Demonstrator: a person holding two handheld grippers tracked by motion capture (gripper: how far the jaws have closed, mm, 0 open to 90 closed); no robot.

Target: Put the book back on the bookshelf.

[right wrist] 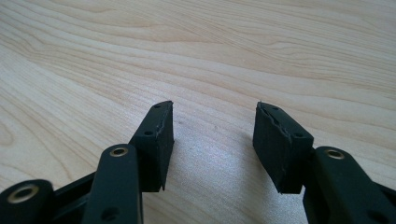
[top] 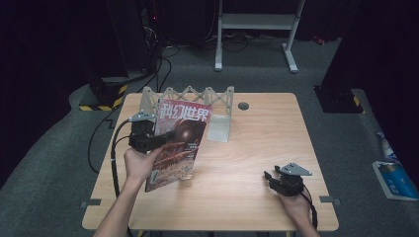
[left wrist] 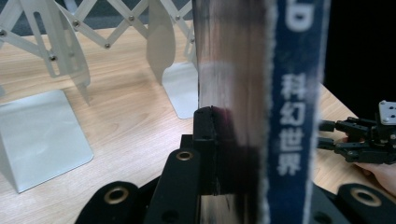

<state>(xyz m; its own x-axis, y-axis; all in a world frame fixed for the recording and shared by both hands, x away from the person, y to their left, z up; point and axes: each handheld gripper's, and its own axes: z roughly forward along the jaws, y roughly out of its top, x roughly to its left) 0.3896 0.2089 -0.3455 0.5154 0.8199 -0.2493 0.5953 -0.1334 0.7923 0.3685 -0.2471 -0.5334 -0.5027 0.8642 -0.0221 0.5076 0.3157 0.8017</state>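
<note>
My left gripper (top: 157,140) is clamped on the magazine (top: 179,143), jaws tight on its left edge, and I hold it upright above the table (top: 257,163), its cover facing me and its long axis running up and slightly away. The rack (top: 190,96) stands just behind it, toward the table's far edge, its metal dividers (left wrist: 161,44) ahead and left of my jaws. So the slot lies forward of the magazine, and I judge the next move as a push away from me, spine kept vertical. My right gripper (top: 272,178) rests low near the right front, jaws apart and empty, well away from the rack; the left is far nearer.
</note>
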